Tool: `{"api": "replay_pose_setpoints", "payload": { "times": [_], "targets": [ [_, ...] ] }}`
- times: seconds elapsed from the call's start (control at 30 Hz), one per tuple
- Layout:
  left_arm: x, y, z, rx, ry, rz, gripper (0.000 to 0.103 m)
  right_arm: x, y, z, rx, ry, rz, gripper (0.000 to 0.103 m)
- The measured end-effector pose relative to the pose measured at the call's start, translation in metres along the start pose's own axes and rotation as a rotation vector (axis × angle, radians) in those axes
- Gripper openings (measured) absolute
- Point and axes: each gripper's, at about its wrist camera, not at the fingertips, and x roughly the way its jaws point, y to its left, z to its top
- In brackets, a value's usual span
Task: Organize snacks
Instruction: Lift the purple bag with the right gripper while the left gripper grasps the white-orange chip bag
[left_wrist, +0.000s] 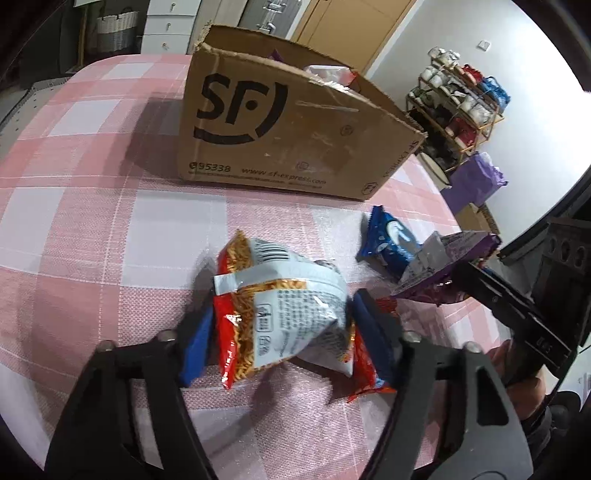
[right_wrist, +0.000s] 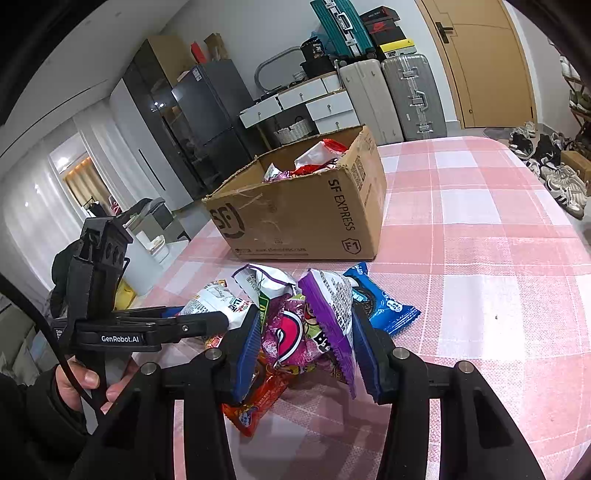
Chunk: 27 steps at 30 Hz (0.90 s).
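Note:
My left gripper (left_wrist: 284, 328) is shut on a red and white noodle snack packet (left_wrist: 277, 302), held just above the checked tablecloth. My right gripper (right_wrist: 306, 350) is shut on a purple snack packet (right_wrist: 314, 325), which also shows in the left wrist view (left_wrist: 443, 266). The left gripper shows at the left in the right wrist view (right_wrist: 207, 321). A blue Oreo packet (right_wrist: 384, 302) lies on the cloth behind the purple one; it also shows in the left wrist view (left_wrist: 391, 243). A red packet (right_wrist: 258, 402) lies under my right gripper. The open SF cardboard box (left_wrist: 288, 125) holds several snacks (right_wrist: 314, 158).
The table with the pink checked cloth (right_wrist: 480, 229) stretches to the right of the box (right_wrist: 306, 218). A shoe rack (left_wrist: 458, 107) and purple bag (left_wrist: 476, 181) stand beyond the table's right edge. Suitcases (right_wrist: 406, 96) and drawers stand by the far wall.

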Motion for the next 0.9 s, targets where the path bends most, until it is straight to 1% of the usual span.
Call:
{"api": "replay_pose_setpoints", "payload": {
  "times": [0.03, 0.1, 0.17, 0.27, 0.6, 0.9],
  "targets": [
    [0.001, -0.001, 0.0, 0.006, 0.001, -0.01, 0.058, 0.0, 0.0, 0.0, 0.0, 0.0, 0.001, 0.048],
    [-0.001, 0.0, -0.002, 0.012, 0.001, -0.022, 0.047, 0.0, 0.0, 0.0, 0.0, 0.003, 0.002, 0.048],
    [-0.006, 0.001, -0.004, 0.018, -0.011, -0.027, 0.042, 0.0, 0.0, 0.0, 0.001, 0.001, 0.0, 0.048],
    [-0.011, 0.0, -0.003, 0.04, -0.036, -0.01, 0.038, 0.0, 0.0, 0.0, 0.002, 0.003, 0.0, 0.048],
    [-0.021, 0.001, -0.006, 0.05, -0.054, 0.019, 0.038, 0.005, -0.001, -0.004, 0.014, 0.018, 0.013, 0.048],
    [-0.05, 0.0, -0.009, 0.063, -0.1, 0.029, 0.038, -0.005, 0.013, 0.0, -0.017, -0.002, 0.027, 0.048]
  ]
}}
